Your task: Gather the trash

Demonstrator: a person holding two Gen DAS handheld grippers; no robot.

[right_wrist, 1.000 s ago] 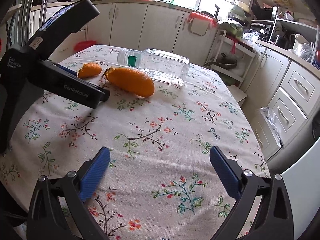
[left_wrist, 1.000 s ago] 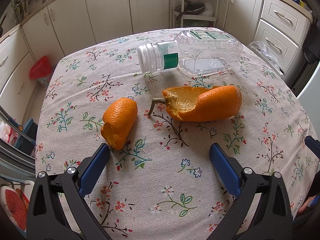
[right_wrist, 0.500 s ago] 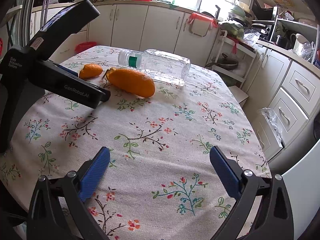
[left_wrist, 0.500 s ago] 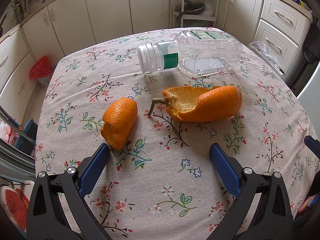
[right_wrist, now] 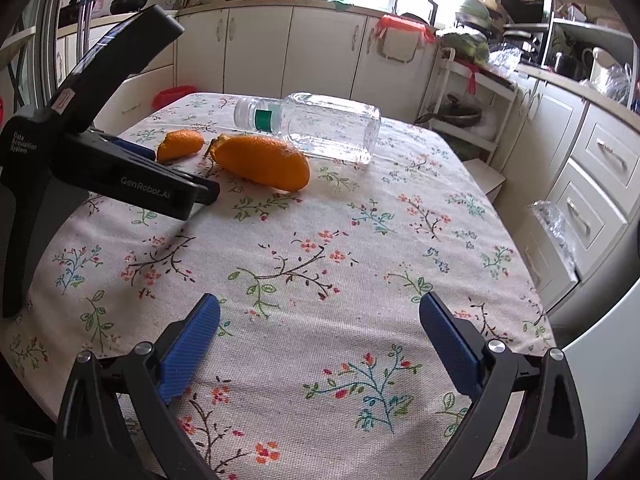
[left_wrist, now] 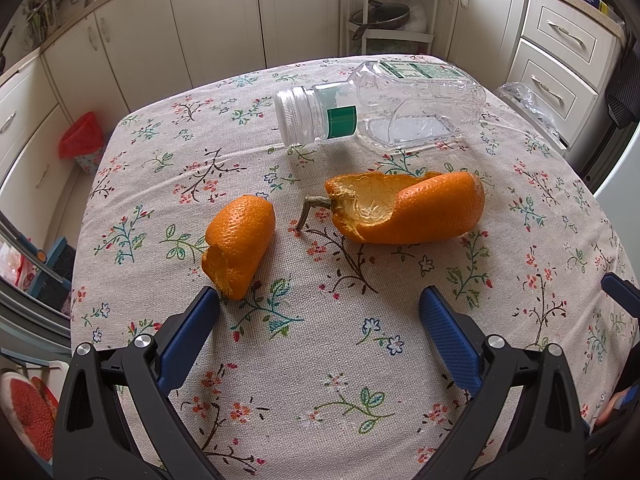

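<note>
White kitchen cabinets surrounded a table covered with a floral cloth. On the cloth lay three pieces of trash: a small peel, a large peel with its stem pointing toward the small one, and a clear bottle on its side, white cap toward the left of the left wrist view. The bottle lay just beyond the large peel, apart from it. The left gripper hovered over the cloth with its blue fingers spread wide and holding nothing; the left fingertip was just beside the near end of the small peel. The right gripper was likewise spread and held nothing, over bare cloth well short of the peels. A red-lined bin stood on the floor beside the table.
</note>
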